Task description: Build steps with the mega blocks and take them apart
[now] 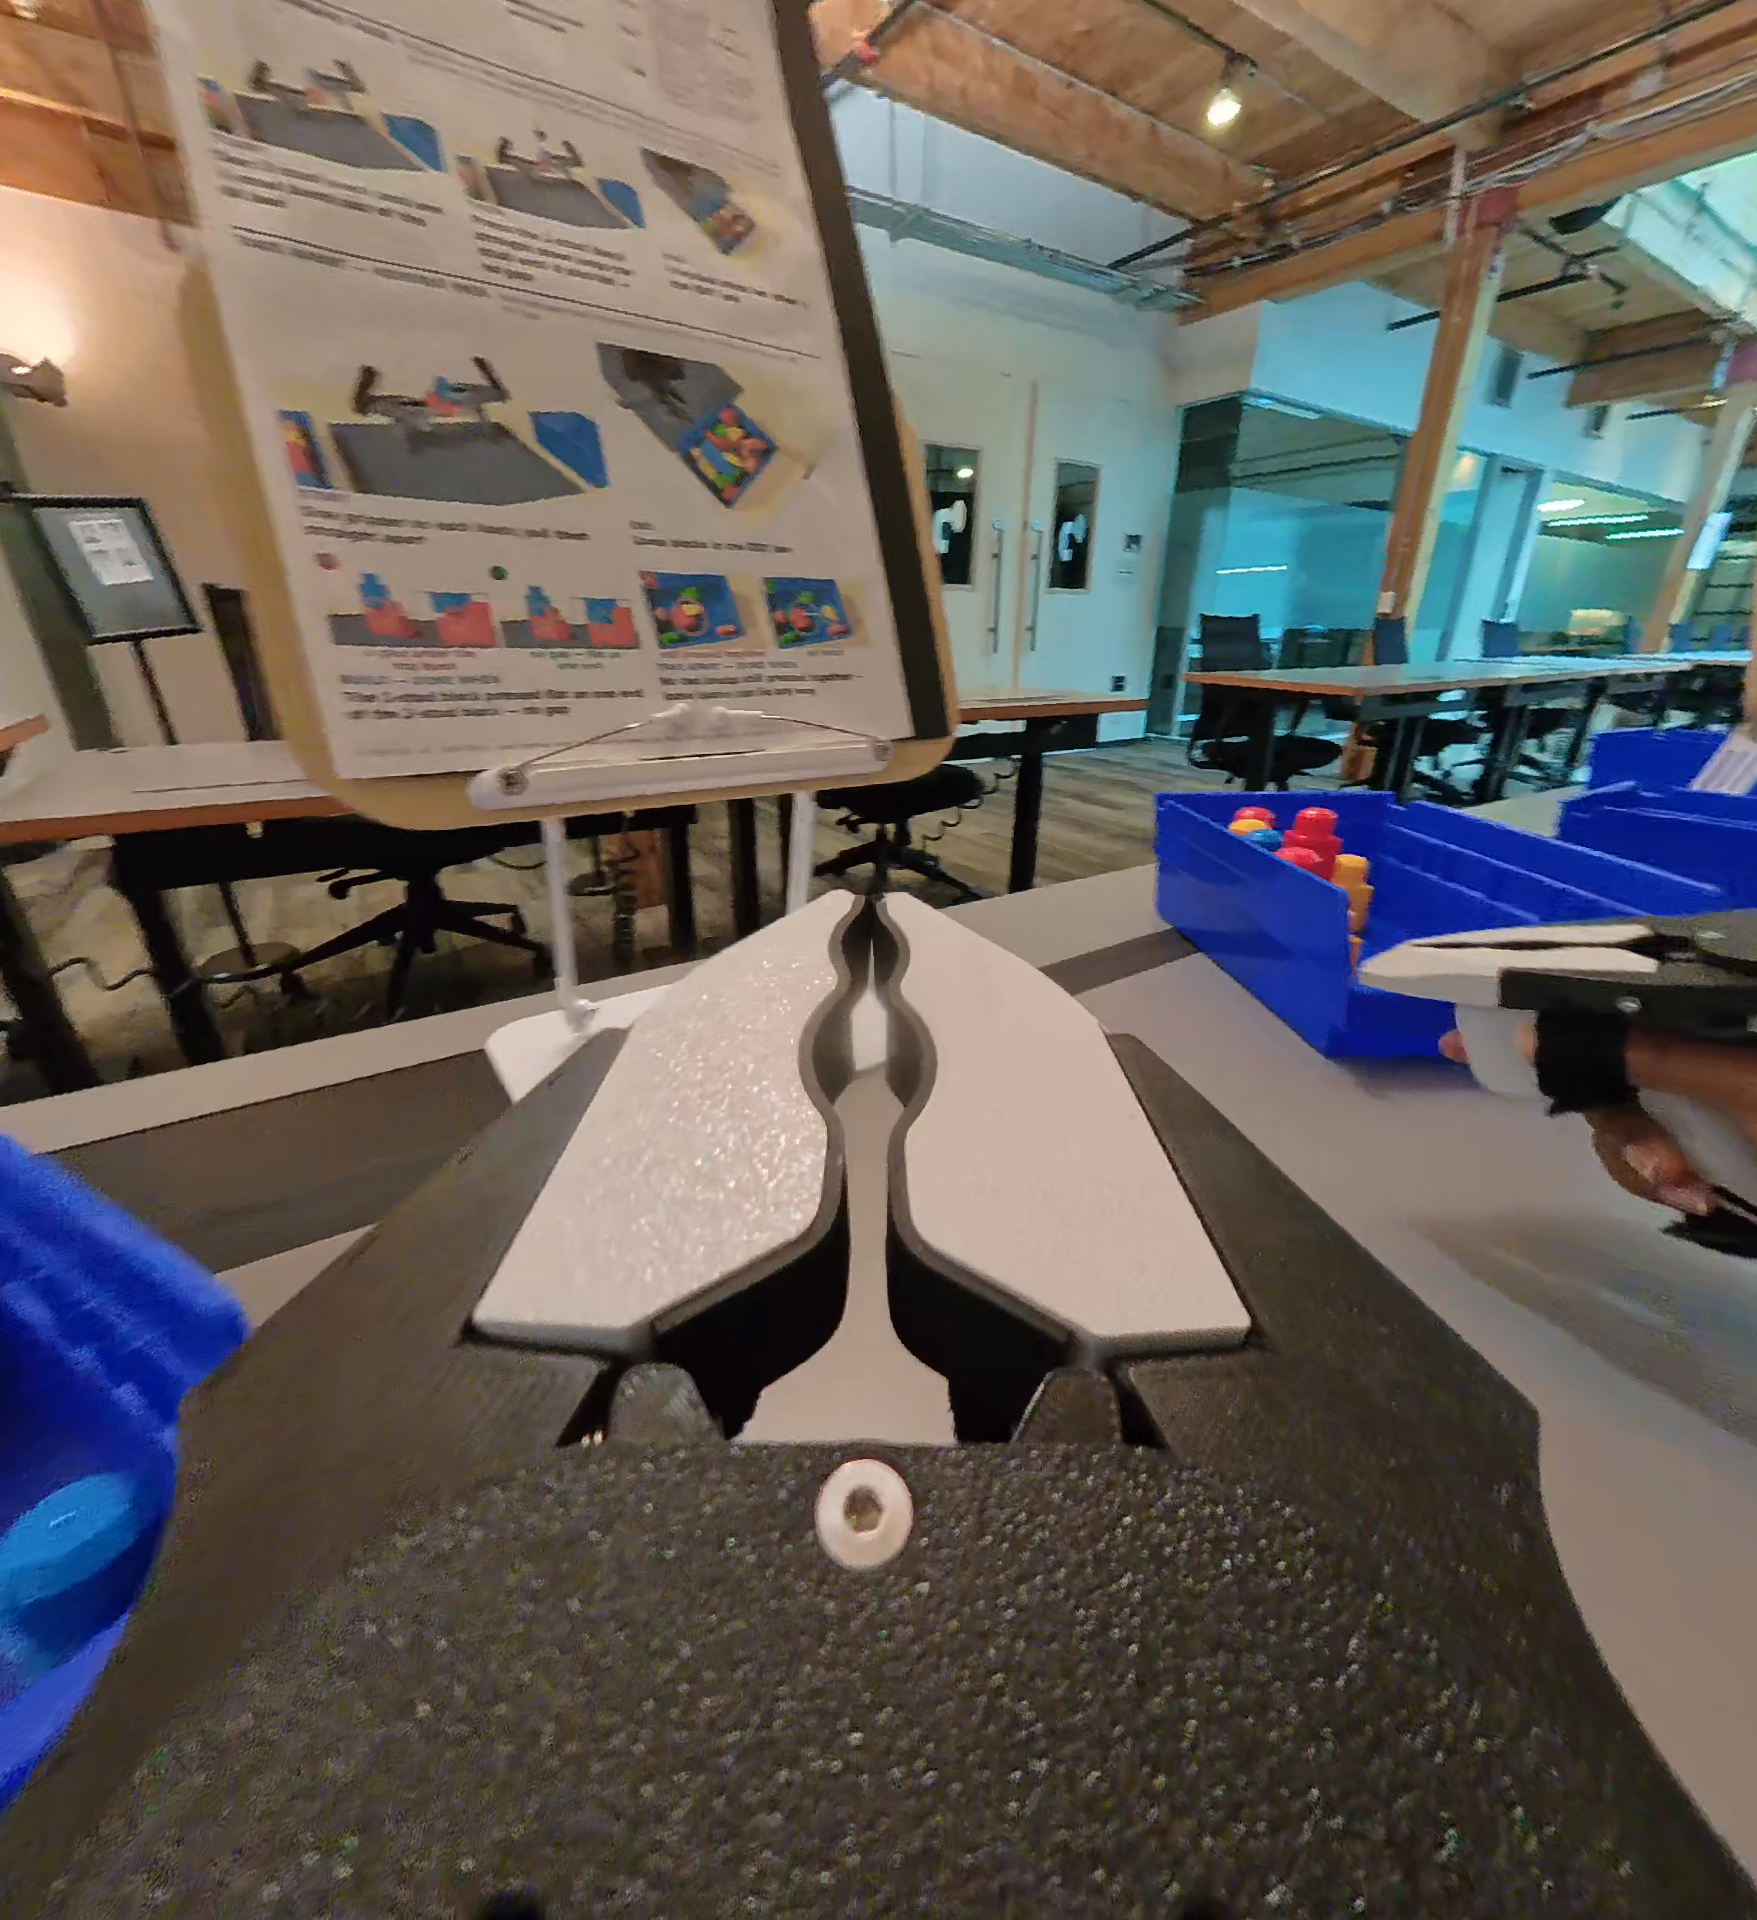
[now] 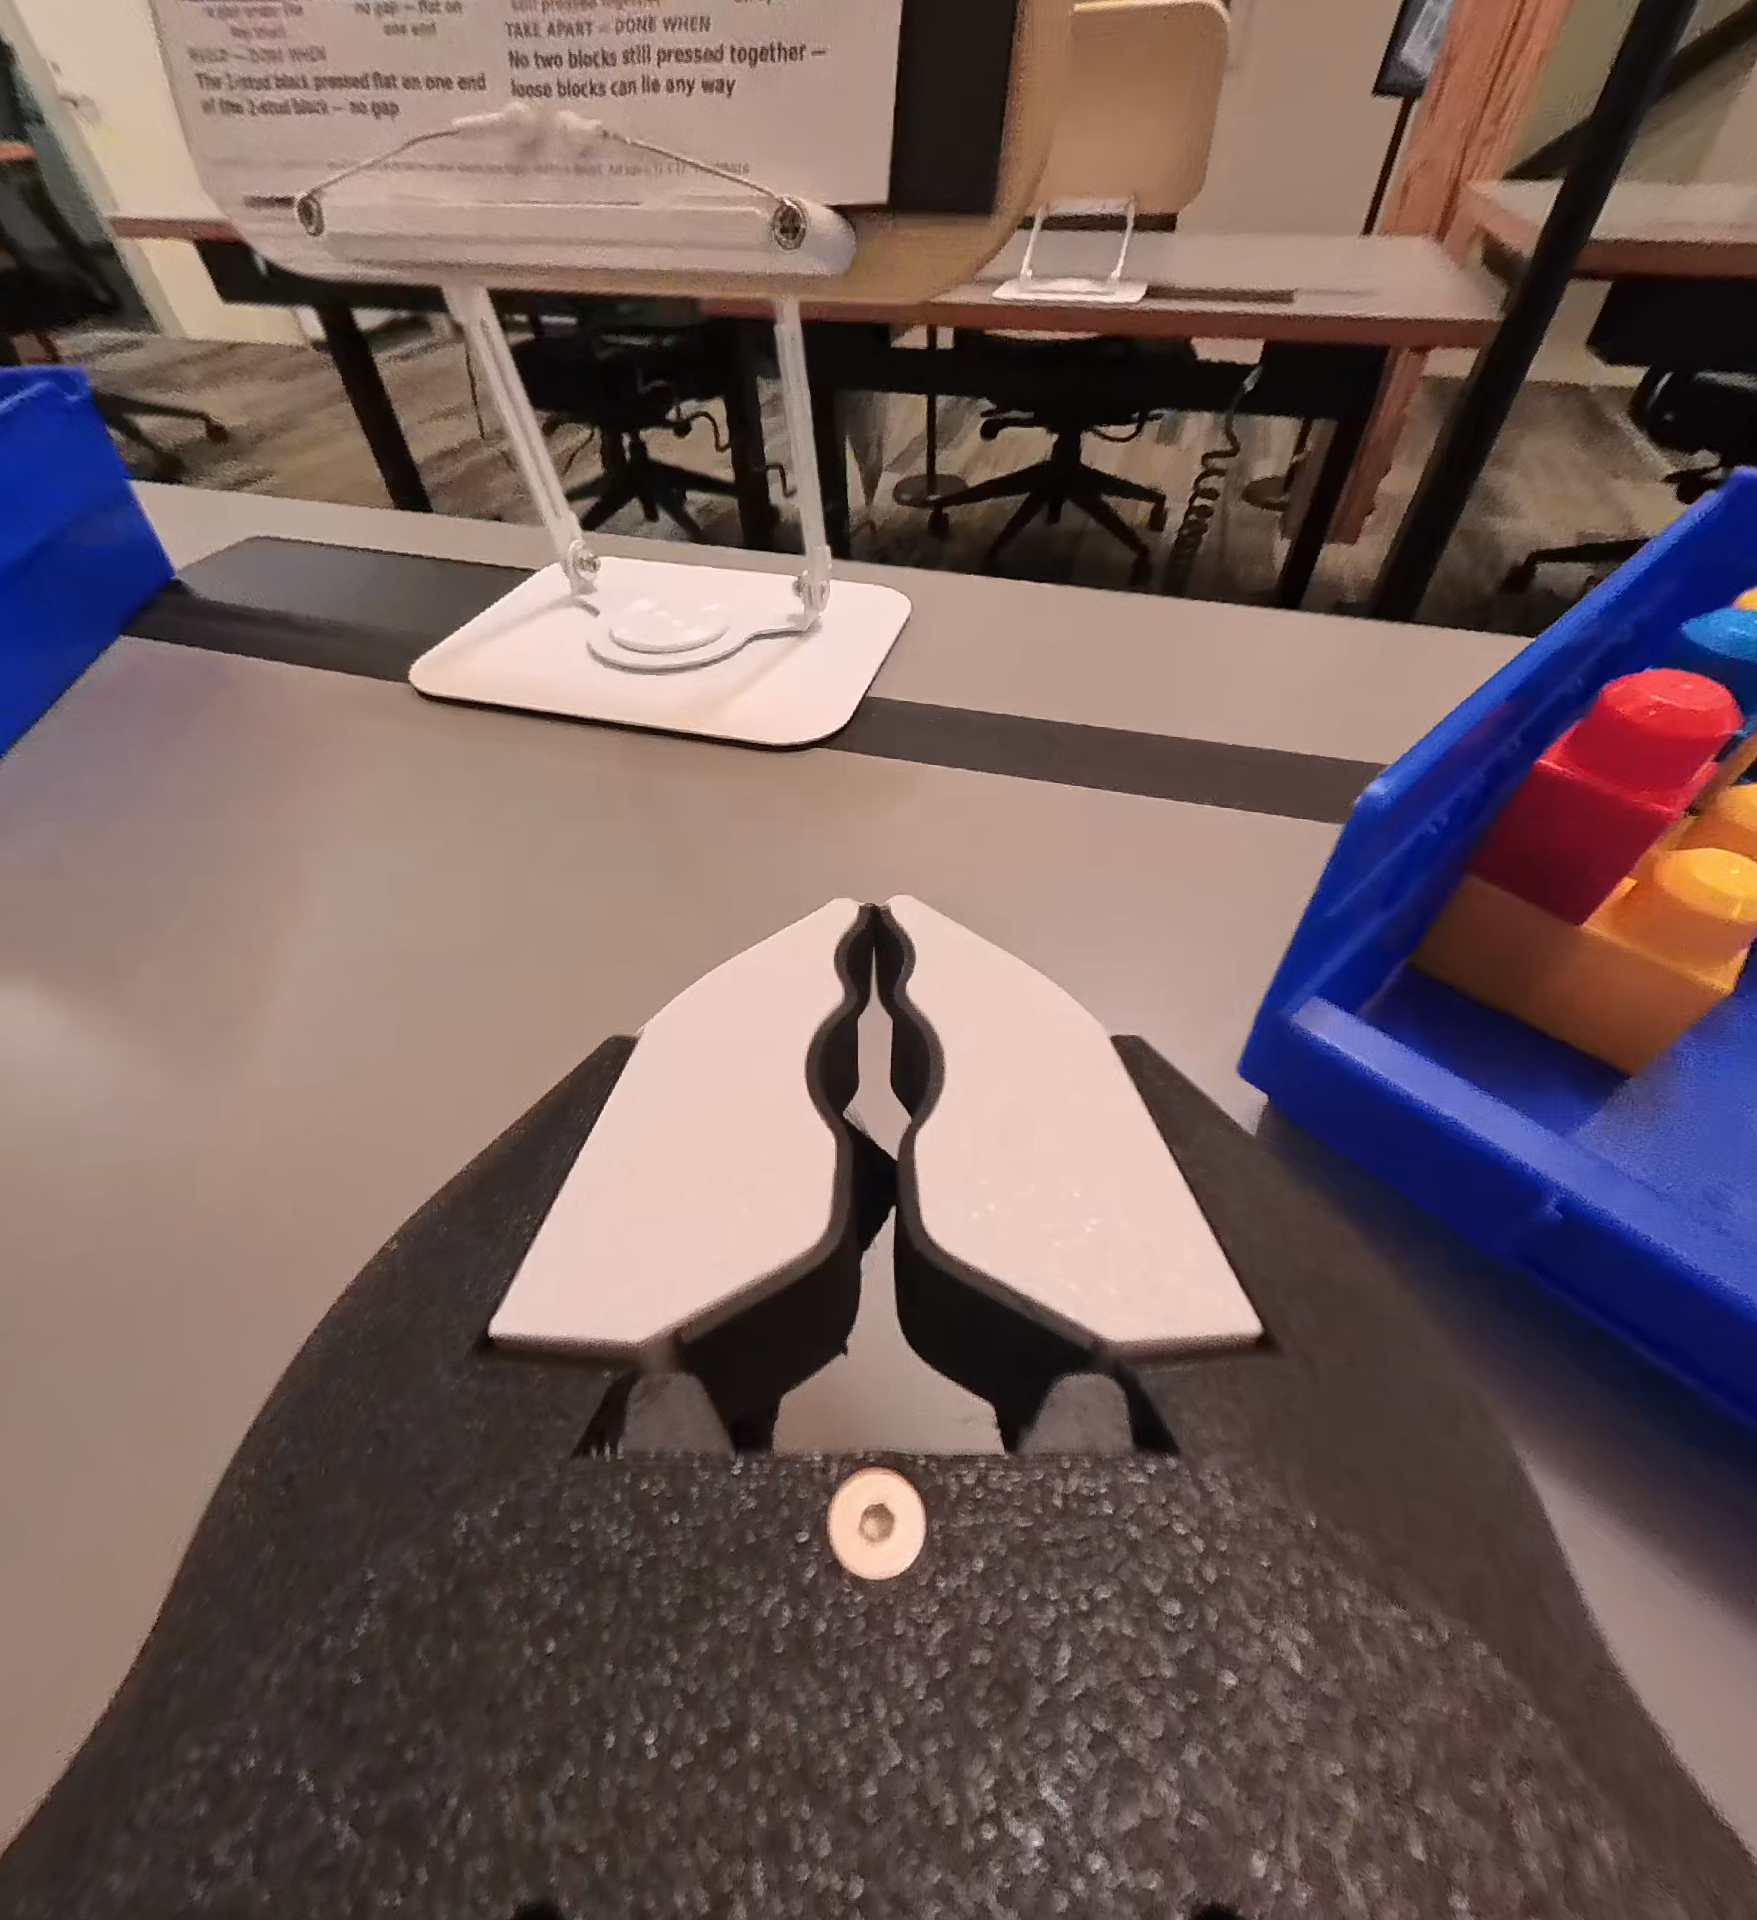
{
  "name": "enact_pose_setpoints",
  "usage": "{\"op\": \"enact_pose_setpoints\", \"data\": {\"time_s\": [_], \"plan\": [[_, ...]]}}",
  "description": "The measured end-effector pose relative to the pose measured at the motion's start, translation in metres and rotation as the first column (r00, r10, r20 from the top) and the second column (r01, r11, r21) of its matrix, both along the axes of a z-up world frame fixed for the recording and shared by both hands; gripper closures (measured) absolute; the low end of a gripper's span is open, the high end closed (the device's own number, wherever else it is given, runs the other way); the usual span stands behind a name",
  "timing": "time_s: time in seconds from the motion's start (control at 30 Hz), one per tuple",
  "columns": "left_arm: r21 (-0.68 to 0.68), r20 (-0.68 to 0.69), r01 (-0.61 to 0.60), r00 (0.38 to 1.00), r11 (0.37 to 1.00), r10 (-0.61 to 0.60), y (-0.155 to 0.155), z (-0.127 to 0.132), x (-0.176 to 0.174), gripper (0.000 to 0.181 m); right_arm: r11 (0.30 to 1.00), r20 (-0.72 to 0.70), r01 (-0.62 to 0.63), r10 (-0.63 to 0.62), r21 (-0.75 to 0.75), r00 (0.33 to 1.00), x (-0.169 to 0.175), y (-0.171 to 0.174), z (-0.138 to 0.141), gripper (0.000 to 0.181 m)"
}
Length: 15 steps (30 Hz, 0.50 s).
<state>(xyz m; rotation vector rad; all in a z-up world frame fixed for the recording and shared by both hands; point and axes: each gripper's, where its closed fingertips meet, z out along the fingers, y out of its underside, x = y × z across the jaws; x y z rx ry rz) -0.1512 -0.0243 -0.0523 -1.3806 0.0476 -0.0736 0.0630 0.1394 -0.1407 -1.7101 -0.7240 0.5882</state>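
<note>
Left tongs [image 1: 869, 914]: closed tip to tip, empty, above the grey counter [image 1: 1269, 1049]. Right tongs [image 2: 876, 914]: closed, empty, over the counter. Mega blocks [image 2: 1622, 831], red, orange and blue, sit in the blue bin [image 2: 1476, 1143] just right of the right tongs.

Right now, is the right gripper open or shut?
Shut. The right gripper has its white fingertips touching, with nothing between them, above the bare grey table.

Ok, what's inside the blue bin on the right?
The blue bin holds mega blocks: a red block pressed onto an orange block, with blue studs and more orange behind. The frame edge cuts off the rest; the floor under them is covered.
</note>
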Motion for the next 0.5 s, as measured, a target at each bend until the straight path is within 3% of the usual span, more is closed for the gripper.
{"op": "enact_pose_setpoints", "data": {"time_s": [0.13,0.23,0.33,0.5], "plan": [[-0.048,-0.032,-0.142,0.990,0.989,0.140,-0.020,0.000,-0.040,0.181,1.000,-0.003,-0.002,0.003,0.020,1.000,-0.001,-0.002,-0.005,0.181],[-0.117,-0.129,-0.309,0.947,0.944,0.294,-0.039,0.000,-0.091,0.181,0.999,-0.006,-0.016,0.016,0.041,1.000,-0.002,-0.004,-0.004,0.181],[-0.239,-0.190,-0.444,0.893,0.864,0.407,-0.057,-0.001,-0.154,0.181,0.994,0.017,-0.036,0.034,0.099,0.999,-0.003,-0.010,-0.001,0.181],[-0.541,-0.280,-0.510,0.859,0.669,0.429,-0.069,-0.018,-0.250,0.154,0.986,0.050,-0.089,0.083,0.139,0.995,-0.006,-0.020,0.000,0.181]]}}
